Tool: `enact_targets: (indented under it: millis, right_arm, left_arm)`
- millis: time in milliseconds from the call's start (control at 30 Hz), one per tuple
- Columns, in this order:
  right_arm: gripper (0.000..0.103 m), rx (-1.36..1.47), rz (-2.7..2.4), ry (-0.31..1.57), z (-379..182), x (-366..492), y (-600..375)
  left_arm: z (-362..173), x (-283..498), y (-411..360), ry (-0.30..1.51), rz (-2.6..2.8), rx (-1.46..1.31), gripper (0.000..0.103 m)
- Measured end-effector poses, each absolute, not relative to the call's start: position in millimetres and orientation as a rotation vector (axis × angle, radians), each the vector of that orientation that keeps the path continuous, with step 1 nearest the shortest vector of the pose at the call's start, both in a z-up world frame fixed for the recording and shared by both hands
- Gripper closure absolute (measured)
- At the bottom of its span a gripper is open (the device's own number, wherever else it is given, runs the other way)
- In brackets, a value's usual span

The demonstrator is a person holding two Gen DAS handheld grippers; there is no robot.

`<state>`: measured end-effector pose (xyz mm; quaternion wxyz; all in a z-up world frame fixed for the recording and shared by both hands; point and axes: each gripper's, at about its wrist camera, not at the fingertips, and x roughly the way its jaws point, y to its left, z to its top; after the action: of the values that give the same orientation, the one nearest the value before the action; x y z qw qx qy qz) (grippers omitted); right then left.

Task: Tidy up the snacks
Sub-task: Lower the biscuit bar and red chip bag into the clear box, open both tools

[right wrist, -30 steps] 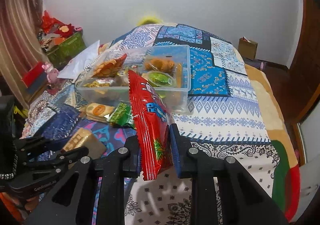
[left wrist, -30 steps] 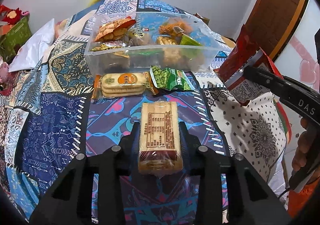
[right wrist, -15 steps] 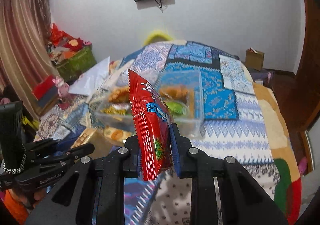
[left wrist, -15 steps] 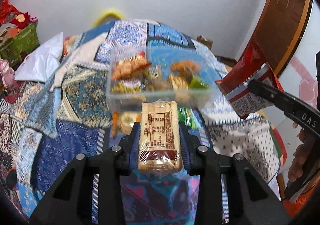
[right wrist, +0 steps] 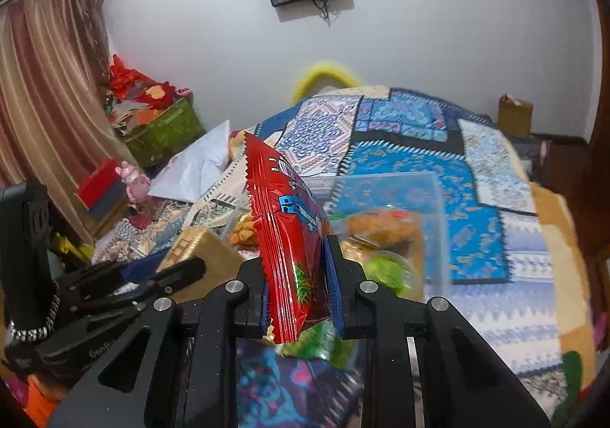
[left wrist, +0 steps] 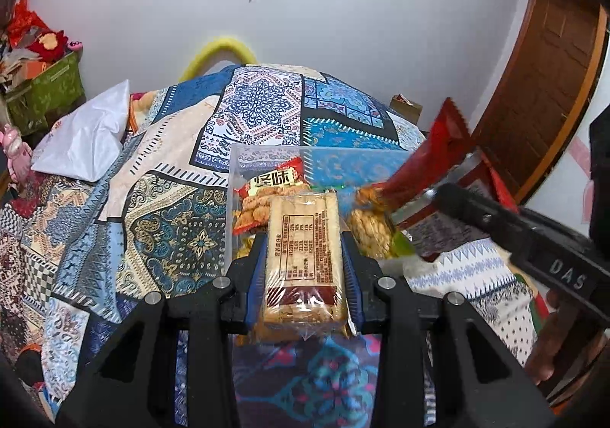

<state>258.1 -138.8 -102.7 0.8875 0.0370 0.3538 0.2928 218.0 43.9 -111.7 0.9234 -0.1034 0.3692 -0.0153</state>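
My left gripper (left wrist: 303, 256) is shut on a clear-wrapped pack of beige biscuits (left wrist: 303, 237), label side up, held in front of the clear plastic snack box (left wrist: 244, 157) on the patchwork bedspread. My right gripper (right wrist: 295, 275) is shut on a red snack bag (right wrist: 284, 222) that stands on edge between the pads. The clear snack box (right wrist: 434, 199) lies just beyond it, holding several packets. In the left wrist view the red bag (left wrist: 434, 161) and the right gripper's black body (left wrist: 533, 241) hang at the right, over the box's right end.
The box holds an orange-red cracker bag (left wrist: 267, 195), golden snacks (right wrist: 381, 226) and a green pack (right wrist: 385, 268). A white pillow (left wrist: 87, 134) lies left on the bed. A green storage box (right wrist: 164, 130) and a curtain stand at the left, a wooden door (left wrist: 541, 92) at the right.
Both grippers have risen and moved forward toward the snack box, each keeping its packet. The biscuit roll and green pack on the bedspread have dropped out of the left wrist view.
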Motion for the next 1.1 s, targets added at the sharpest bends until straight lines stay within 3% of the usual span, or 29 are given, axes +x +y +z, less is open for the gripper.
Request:
enact_targets:
  millis: [367, 833, 1033, 1100]
  right_arm:
    - [0.081, 0.103, 0.621, 0.829, -134, 302, -109]
    - [0.08, 0.024, 0.613, 0.833, -146, 299, -100]
    - [0.069, 0.068, 0.6, 0.887, -147, 297, -108]
    - [0.06, 0.093, 0.601, 0.896, -146, 295, -113]
  left_arm:
    - [-133, 265, 50, 0.773, 0.004, -0.214, 0.067]
    - [-156, 288, 48, 0.83, 0.011, -0.189, 0.066]
    - [-146, 275, 48, 0.842, 0.008, -0.179, 0.064]
    - [-137, 266, 48, 0.822, 0.002, -0.181, 0.057]
